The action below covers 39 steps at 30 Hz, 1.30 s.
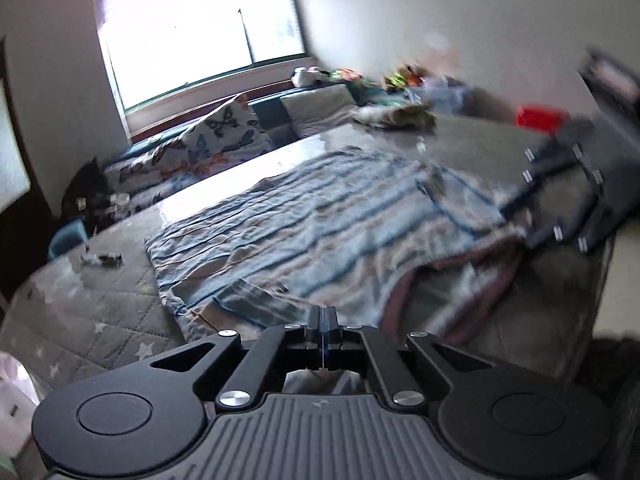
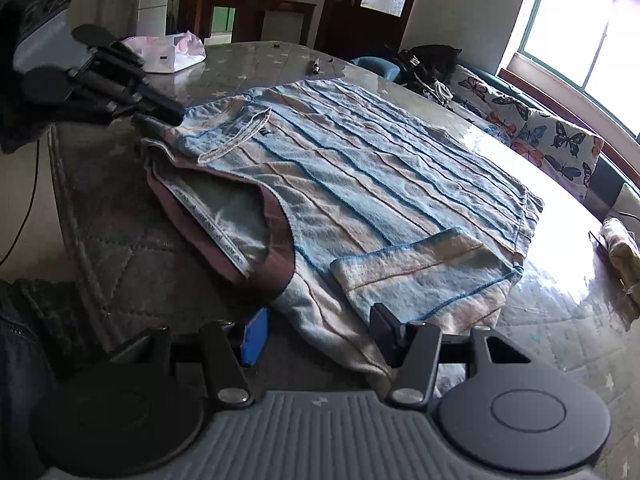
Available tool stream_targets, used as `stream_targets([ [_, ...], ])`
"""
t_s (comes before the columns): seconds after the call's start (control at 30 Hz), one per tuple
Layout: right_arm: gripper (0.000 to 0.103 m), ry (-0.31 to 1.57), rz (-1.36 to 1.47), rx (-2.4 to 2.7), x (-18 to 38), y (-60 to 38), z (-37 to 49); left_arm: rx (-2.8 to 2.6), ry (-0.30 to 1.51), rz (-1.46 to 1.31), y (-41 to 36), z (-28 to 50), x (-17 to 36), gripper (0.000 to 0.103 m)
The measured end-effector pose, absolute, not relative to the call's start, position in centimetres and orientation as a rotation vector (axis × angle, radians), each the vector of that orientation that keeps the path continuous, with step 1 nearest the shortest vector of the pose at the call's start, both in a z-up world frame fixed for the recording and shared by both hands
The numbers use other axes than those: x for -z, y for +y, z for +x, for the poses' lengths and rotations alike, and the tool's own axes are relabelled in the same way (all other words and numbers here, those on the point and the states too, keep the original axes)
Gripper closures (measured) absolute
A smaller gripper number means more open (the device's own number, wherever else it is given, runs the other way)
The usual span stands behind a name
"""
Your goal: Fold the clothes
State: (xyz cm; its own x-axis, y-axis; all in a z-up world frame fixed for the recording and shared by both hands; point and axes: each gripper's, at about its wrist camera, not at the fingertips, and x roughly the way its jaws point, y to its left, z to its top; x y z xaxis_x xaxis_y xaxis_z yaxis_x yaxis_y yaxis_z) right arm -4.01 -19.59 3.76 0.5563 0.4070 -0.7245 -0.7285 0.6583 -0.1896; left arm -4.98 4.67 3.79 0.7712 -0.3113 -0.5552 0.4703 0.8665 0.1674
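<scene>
We see the striped sweater (image 2: 360, 168) lying flat on the tabletop (image 2: 560, 320); our left tongs (image 1: 322, 316) are closed at its near edge, gripping nothing visible, while our right tongs (image 2: 316, 332) gape over its sleeve

Striped blue-and-beige sweater (image 2: 360, 168), laid flat on quilted grey table cover (image 2: 132, 256); pink inner lining showing at hem opening; sleeve (image 2: 424, 280) folded across body. Right gripper (image 2: 320, 336), jaws apart, straddling sweater's near edge. Left gripper (image 2: 160, 106), at collar corner. White plastic bag (image 2: 168, 54), far side. Butterfly-print cushion (image 2: 536, 136), by window.
</scene>
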Motion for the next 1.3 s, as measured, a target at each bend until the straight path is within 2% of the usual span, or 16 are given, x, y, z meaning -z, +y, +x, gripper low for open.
stream_targets([
  [0.1,0.049,0.687,-0.499,-0.703,-3.6,-19.6,-3.8,0.442,0.558,0.294,5.0,-4.3,-4.1,0.103],
  [0.27,0.075,0.697,-0.438,-0.708,-3.8,-19.8,-3.2,0.510,0.599,0.329,5.7,-5.6,-4.0,0.098],
  [0.33,0.079,0.707,-0.399,-0.702,-3.9,-20.0,-2.7,0.522,0.601,0.364,6.0,-6.6,-3.9,0.096],
  [0.4,0.085,0.717,-0.358,-0.699,-4.2,-20.2,-2.1,0.535,0.597,0.402,6.0,-7.7,-3.7,0.082],
  [0.47,0.088,0.719,-0.329,-0.696,-4.4,-20.3,-1.6,0.549,0.576,0.442,5.6,-8.4,-3.3,0.055],
  [0.5,0.089,0.717,-0.321,-0.694,-4.5,-20.2,-1.4,0.555,0.563,0.462,5.3,-8.7,-3.0,0.053],
  [0.67,0.091,0.708,-0.304,-0.682,-4.9,-20.0,-0.7,0.568,0.516,0.577,3.0,-8.8,-1.3,0.055],
  [0.7,0.091,0.707,-0.303,-0.680,-4.9,-20.0,-0.7,0.559,0.512,0.592,2.7,-8.5,-1.0,0.059],
  [0.73,0.091,0.706,-0.305,-0.679,-4.9,-20.0,-0.7,0.552,0.508,0.603,2.4,-8.3,-0.8,0.075],
  [0.77,0.091,0.705,-0.307,-0.679,-4.9,-20.0,-0.7,0.548,0.506,0.598,2.3,-8.0,-0.7,0.083],
  [0.83,0.090,0.704,-0.315,-0.677,-4.9,-19.9,-0.8,0.533,0.494,0.576,2.3,-7.5,-1.0,0.087],
  [0.9,0.085,0.702,-0.331,-0.678,-4.8,-19.9,-1.0,0.511,0.487,0.546,2.5,-7.0,-1.7,0.088],
  [0.97,0.062,0.698,-0.346,-0.684,-4.7,-20.0,-1.3,0.501,0.489,0.494,3.0,-6.2,-2.4,0.089],
  [1.0,0.060,0.693,-0.364,-0.691,-4.6,-19.9,-1.6,0.496,0.494,0.477,3.1,-5.9,-2.7,0.089],
  [1.23,0.063,0.679,-0.444,-0.694,-3.3,-19.4,-2.3,0.485,0.524,0.409,3.2,-4.0,-3.2,0.089],
  [1.3,0.076,0.690,-0.402,-0.677,-3.4,-19.6,-1.7,0.487,0.532,0.423,3.1,-4.4,-2.8,0.086],
])
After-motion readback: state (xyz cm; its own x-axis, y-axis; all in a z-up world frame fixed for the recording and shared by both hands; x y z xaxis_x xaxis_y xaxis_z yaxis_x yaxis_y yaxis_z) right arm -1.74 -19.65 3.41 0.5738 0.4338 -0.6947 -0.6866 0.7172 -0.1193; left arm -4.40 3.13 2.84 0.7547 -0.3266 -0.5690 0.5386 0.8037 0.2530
